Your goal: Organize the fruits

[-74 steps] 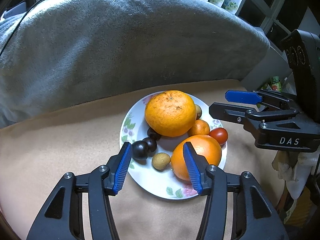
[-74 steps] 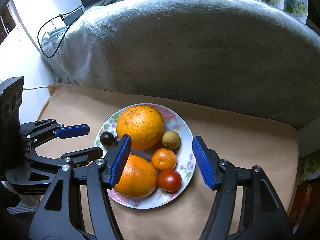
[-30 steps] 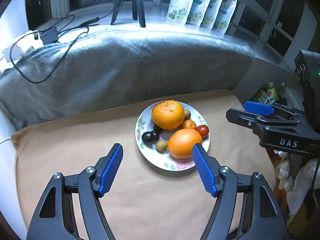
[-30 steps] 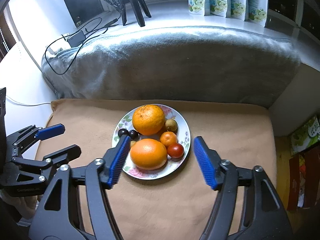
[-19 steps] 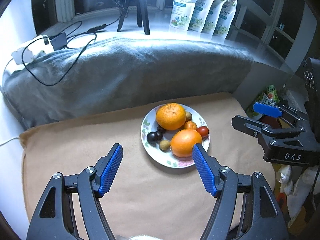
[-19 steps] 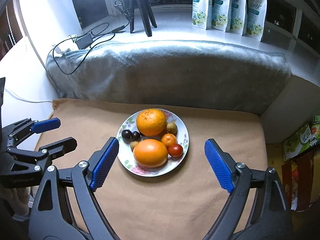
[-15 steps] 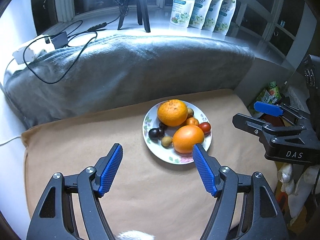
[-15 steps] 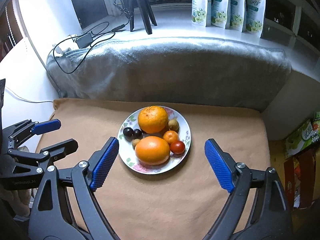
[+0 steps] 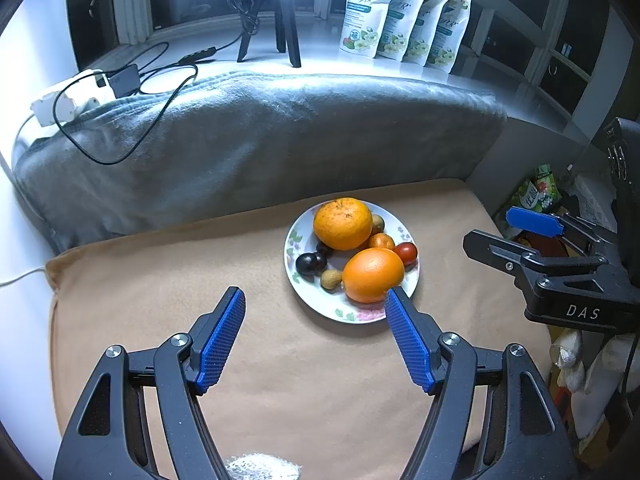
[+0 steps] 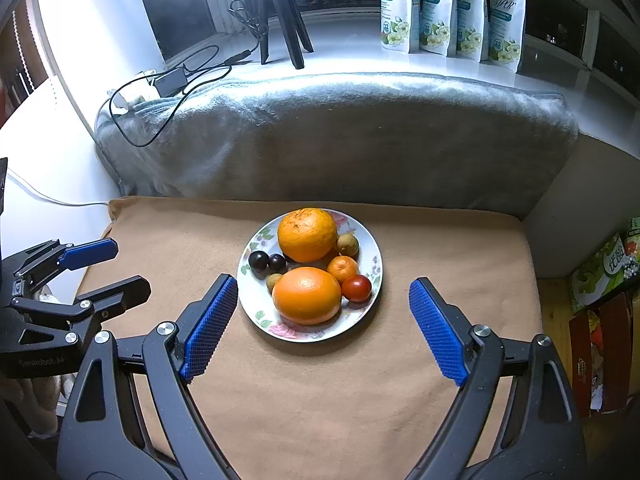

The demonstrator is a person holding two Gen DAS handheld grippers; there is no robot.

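Observation:
A floral plate [image 9: 348, 314] [image 10: 312, 334] rests on a tan cushion [image 10: 320, 400]. It holds a rough orange [image 9: 342, 223] [image 10: 307, 234], a smooth orange [image 9: 373, 275] [image 10: 307, 295], a mandarin [image 10: 342, 269], a red tomato [image 10: 357, 288], two dark plums [image 10: 266, 261] and small brown fruits [image 10: 347, 244]. My left gripper [image 9: 313, 294] [image 10: 128, 266] hangs open above the cushion, near and left of the plate. My right gripper [image 10: 323, 282] [image 9: 494, 228] hovers open on the plate's near right side. Neither holds anything.
A grey blanket roll [image 10: 340, 140] bounds the cushion at the back. Behind it a white sill carries a tripod [image 10: 280, 12], cables with a power adapter [image 10: 172, 78] and several pouches [image 10: 452, 8]. Boxes and bags [image 10: 608, 264] stand off the cushion's right edge.
Both grippers have drawn back and up from the plate, which now looks smaller and farther away. The right jaws have spread wider. In the last half second little has shifted.

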